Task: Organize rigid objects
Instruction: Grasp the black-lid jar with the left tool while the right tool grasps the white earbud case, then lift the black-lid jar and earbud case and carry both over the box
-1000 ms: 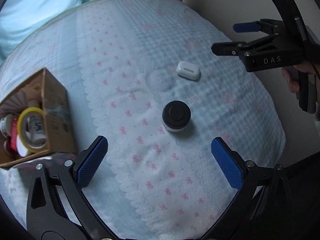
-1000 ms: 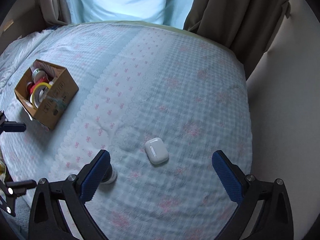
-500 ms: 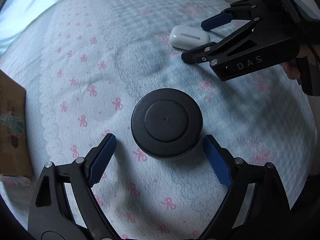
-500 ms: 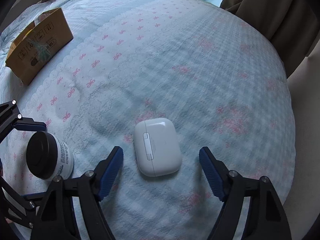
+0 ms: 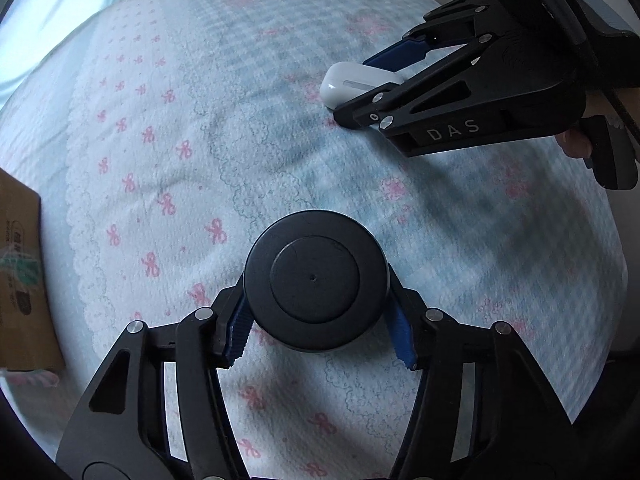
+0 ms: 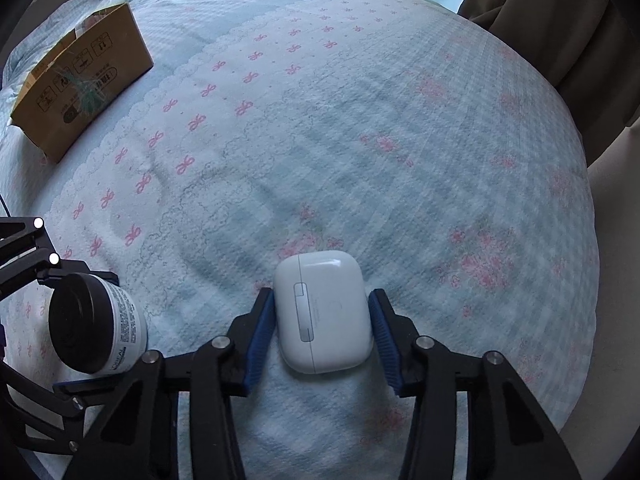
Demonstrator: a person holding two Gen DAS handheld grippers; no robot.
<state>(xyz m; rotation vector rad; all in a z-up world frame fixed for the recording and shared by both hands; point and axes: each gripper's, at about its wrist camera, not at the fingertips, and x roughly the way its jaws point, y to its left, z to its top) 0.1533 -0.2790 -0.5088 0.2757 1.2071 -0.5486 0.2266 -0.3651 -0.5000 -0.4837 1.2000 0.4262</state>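
Observation:
A small white jar with a black lid [image 5: 316, 284] stands on the blue bedspread. My left gripper [image 5: 320, 332] is shut on it, blue pads against both sides. The jar also shows in the right wrist view [image 6: 96, 324] at the lower left. A white earbud case [image 6: 324, 312] lies flat on the bedspread, and my right gripper [image 6: 322, 336] is shut on it, one pad on each long side. In the left wrist view the case [image 5: 356, 84] sits at the upper right between the right gripper's fingers.
A brown cardboard box [image 6: 84, 80] stands on the bed at the far left; its side shows in the left wrist view [image 5: 20, 280]. Brown curtains [image 6: 560, 20] hang at the back right. The bed's edge drops off to the right [image 6: 600, 280].
Both grippers have come down and closed: the left one onto the black-lidded jar, the right one onto the white earbud case. Both were open and apart from them before.

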